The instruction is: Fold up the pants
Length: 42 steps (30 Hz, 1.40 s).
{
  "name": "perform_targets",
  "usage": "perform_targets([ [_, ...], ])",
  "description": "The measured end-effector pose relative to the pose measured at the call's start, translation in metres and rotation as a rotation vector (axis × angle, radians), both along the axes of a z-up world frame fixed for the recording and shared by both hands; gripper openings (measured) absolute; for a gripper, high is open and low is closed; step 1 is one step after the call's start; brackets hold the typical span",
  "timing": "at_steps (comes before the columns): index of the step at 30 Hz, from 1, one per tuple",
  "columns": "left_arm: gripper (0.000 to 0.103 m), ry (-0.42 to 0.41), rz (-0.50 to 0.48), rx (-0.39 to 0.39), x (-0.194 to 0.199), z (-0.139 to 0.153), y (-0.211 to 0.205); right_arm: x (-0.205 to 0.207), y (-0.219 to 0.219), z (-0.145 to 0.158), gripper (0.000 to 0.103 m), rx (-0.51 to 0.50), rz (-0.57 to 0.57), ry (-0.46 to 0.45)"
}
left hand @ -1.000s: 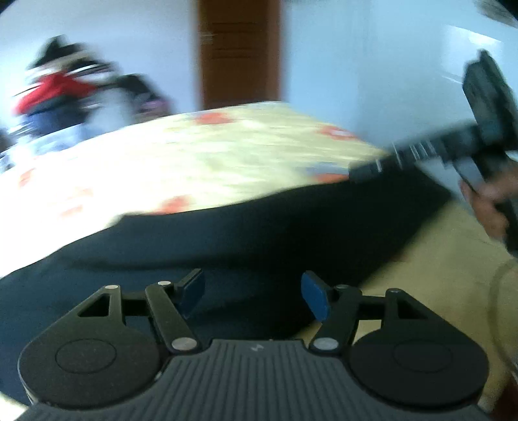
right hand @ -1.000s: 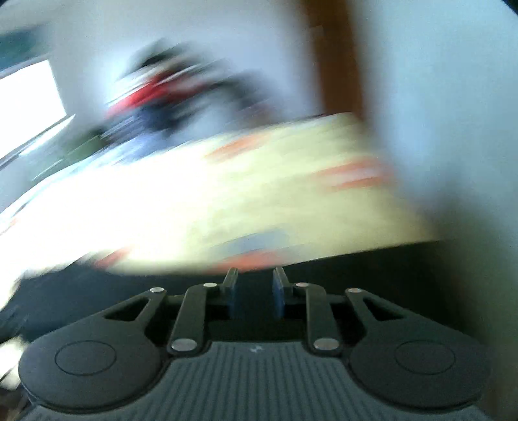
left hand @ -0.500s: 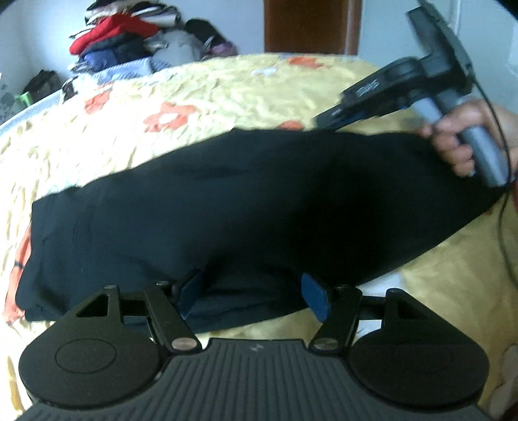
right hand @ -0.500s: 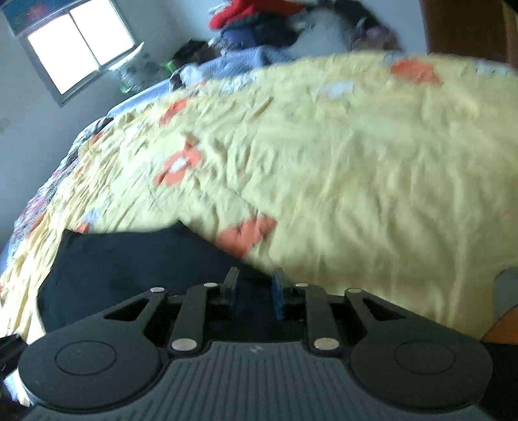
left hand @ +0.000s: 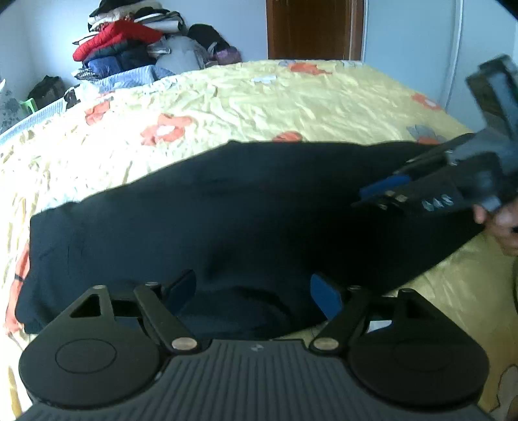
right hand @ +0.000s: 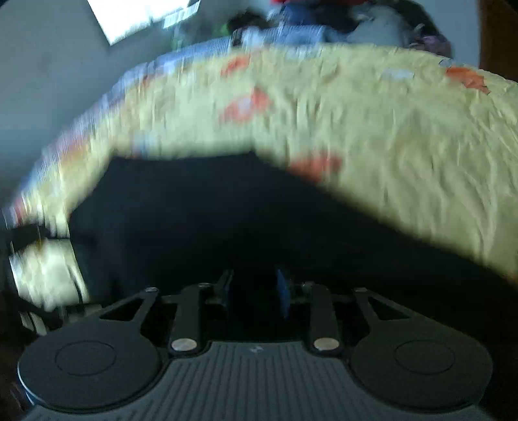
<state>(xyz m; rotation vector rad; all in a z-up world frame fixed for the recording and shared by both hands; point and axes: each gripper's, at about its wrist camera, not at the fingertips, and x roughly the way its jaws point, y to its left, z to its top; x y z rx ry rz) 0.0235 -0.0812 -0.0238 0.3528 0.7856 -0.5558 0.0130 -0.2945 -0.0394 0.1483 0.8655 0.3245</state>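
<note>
Black pants lie flat across a yellow flowered bedsheet, running from left to right. My left gripper is open and empty, just above the near edge of the pants. My right gripper has its pads close together over the dark cloth; whether cloth sits between them is hidden in the dark blur. It also shows in the left wrist view, low over the right end of the pants, held by a hand. In the right wrist view the pants fill the lower middle.
A pile of clothes is stacked at the far left of the bed. A brown door stands behind the bed. A window is bright at the upper left of the right wrist view.
Both grippers have swung down from facing the room to facing the bed. The pants now lie flat. The right gripper has moved lower, over the right end of the pants.
</note>
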Motion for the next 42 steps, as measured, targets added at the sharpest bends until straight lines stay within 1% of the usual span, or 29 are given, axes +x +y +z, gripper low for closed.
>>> perform_targets([
  [2, 0.080, -0.015, 0.025, -0.024, -0.003, 0.003, 0.010, -0.019, 0.001, 0.002, 0.028, -0.044, -0.002, -0.010],
  [4, 0.081, -0.011, 0.103, -0.063, -0.001, 0.011, 0.029, -0.035, 0.005, 0.014, 0.029, -0.111, -0.067, -0.052],
  [6, 0.081, 0.015, 0.223, -0.111, 0.006, 0.019, 0.061, -0.046, 0.026, 0.028, 0.029, -0.169, -0.049, -0.140],
  [8, 0.082, 0.052, 0.363, -0.144, 0.014, 0.026, 0.101, -0.050, 0.049, 0.042, 0.032, -0.167, 0.004, -0.216],
  [9, 0.082, 0.062, 0.446, -0.152, 0.019, 0.031, 0.124, -0.047, 0.066, 0.045, 0.040, -0.168, 0.030, -0.246],
  [10, 0.082, 0.059, 0.523, -0.147, 0.022, 0.035, 0.146, -0.045, 0.084, 0.048, 0.045, -0.177, 0.057, -0.276],
  [11, 0.082, 0.048, 0.602, -0.123, 0.025, 0.039, 0.170, -0.041, 0.105, 0.048, 0.054, -0.197, 0.095, -0.314],
  [12, 0.082, 0.036, 0.655, -0.092, 0.028, 0.044, 0.186, -0.036, 0.126, 0.047, 0.056, -0.225, 0.134, -0.352],
  [15, 0.083, -0.031, 0.851, 0.053, 0.038, 0.056, 0.239, -0.027, 0.192, 0.047, 0.056, -0.286, 0.252, -0.430],
  [17, 0.085, -0.067, 0.945, 0.131, 0.045, 0.065, 0.265, -0.022, 0.235, 0.041, 0.055, -0.329, 0.352, -0.478],
  [19, 0.086, -0.121, 1.025, 0.179, 0.050, 0.075, 0.286, -0.021, 0.277, 0.031, 0.055, -0.451, 0.425, -0.515],
  [20, 0.089, -0.137, 1.056, 0.176, 0.052, 0.078, 0.292, -0.020, 0.292, 0.024, 0.055, -0.509, 0.450, -0.535],
  [21, 0.090, -0.128, 1.062, 0.143, 0.056, 0.082, 0.302, -0.017, 0.307, 0.017, 0.055, -0.562, 0.469, -0.546],
  [22, 0.092, -0.102, 1.042, 0.087, 0.060, 0.083, 0.302, -0.014, 0.317, 0.010, 0.055, -0.607, 0.477, -0.541],
  [23, 0.093, -0.055, 0.988, 0.011, 0.066, 0.080, 0.301, -0.008, 0.326, 0.004, 0.055, -0.643, 0.481, -0.531],
  [25, 0.092, 0.091, 0.845, -0.135, 0.084, 0.066, 0.297, 0.002, 0.338, -0.008, 0.054, -0.690, 0.487, -0.508],
  [26, 0.092, 0.158, 0.788, -0.193, 0.090, 0.059, 0.295, 0.006, 0.344, -0.012, 0.052, -0.712, 0.497, -0.496],
  [27, 0.092, 0.218, 0.739, -0.250, 0.097, 0.049, 0.293, 0.006, 0.348, -0.014, 0.052, -0.735, 0.498, -0.508],
  [29, 0.091, 0.292, 0.709, -0.321, 0.106, 0.034, 0.291, 0.004, 0.356, -0.019, 0.052, -0.787, 0.498, -0.525],
  [31, 0.092, 0.366, 0.680, -0.430, 0.114, 0.020, 0.291, 0.009, 0.363, -0.026, 0.045, -0.834, 0.480, -0.545],
  [32, 0.092, 0.412, 0.658, -0.493, 0.118, 0.012, 0.291, 0.013, 0.364, -0.029, 0.034, -0.848, 0.472, -0.545],
  [33, 0.092, 0.459, 0.642, -0.545, 0.119, 0.003, 0.287, 0.016, 0.365, -0.032, 0.027, -0.846, 0.469, -0.545],
  [34, 0.092, 0.501, 0.632, -0.591, 0.121, -0.007, 0.286, 0.018, 0.365, -0.033, 0.025, -0.841, 0.463, -0.546],
  [35, 0.098, 0.539, 0.626, -0.629, 0.123, -0.014, 0.284, 0.019, 0.363, -0.034, 0.020, -0.826, 0.463, -0.550],
  [36, 0.101, 0.530, 0.622, -0.664, 0.122, -0.018, 0.282, 0.020, 0.360, -0.032, 0.017, -0.788, 0.454, -0.547],
  [37, 0.102, 0.533, 0.629, -0.684, 0.117, -0.019, 0.277, 0.023, 0.354, -0.027, 0.015, -0.729, 0.431, -0.537],
  [38, 0.102, 0.544, 0.637, -0.712, 0.121, -0.021, 0.279, 0.027, 0.347, -0.019, 0.013, -0.647, 0.399, -0.517],
  [40, 0.102, 0.563, 0.628, -0.809, 0.128, -0.026, 0.278, 0.038, 0.326, -0.003, 0.012, -0.473, 0.347, -0.466],
  [42, 0.098, 0.602, 0.628, -0.884, 0.138, -0.033, 0.271, 0.045, 0.308, 0.007, 0.012, -0.345, 0.320, -0.429],
])
